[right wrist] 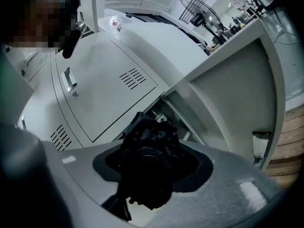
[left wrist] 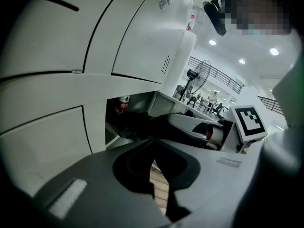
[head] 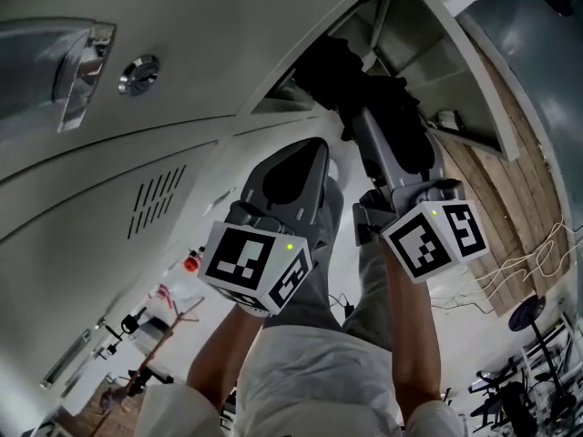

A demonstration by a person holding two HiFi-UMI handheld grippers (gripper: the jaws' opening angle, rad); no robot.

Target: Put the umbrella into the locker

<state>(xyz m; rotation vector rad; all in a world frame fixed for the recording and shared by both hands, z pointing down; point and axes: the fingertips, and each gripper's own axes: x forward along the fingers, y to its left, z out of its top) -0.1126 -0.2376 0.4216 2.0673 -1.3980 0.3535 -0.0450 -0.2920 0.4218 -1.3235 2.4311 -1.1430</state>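
A black folded umbrella (head: 339, 69) is clamped in my right gripper (head: 363, 107), which is shut on it. Its bunched end (right wrist: 148, 161) fills the space between the jaws and points at the open locker compartment (right wrist: 164, 109). In the head view the umbrella's tip lies at the mouth of that compartment (head: 364, 21). The locker door (head: 455, 80) swings open to the right. My left gripper (head: 310, 157) hangs just left of the right one, shut with nothing in it. From the left gripper view, the umbrella (left wrist: 137, 126) reaches into the dark opening.
Closed grey locker doors with a handle (head: 82, 62) and vent slots (head: 159, 198) line the left side. A red-labelled bottle (left wrist: 122, 104) stands inside the open compartment. Wooden floor (head: 510, 198), loose cables (head: 510, 271) and a standing fan (head: 530, 315) lie to the right.
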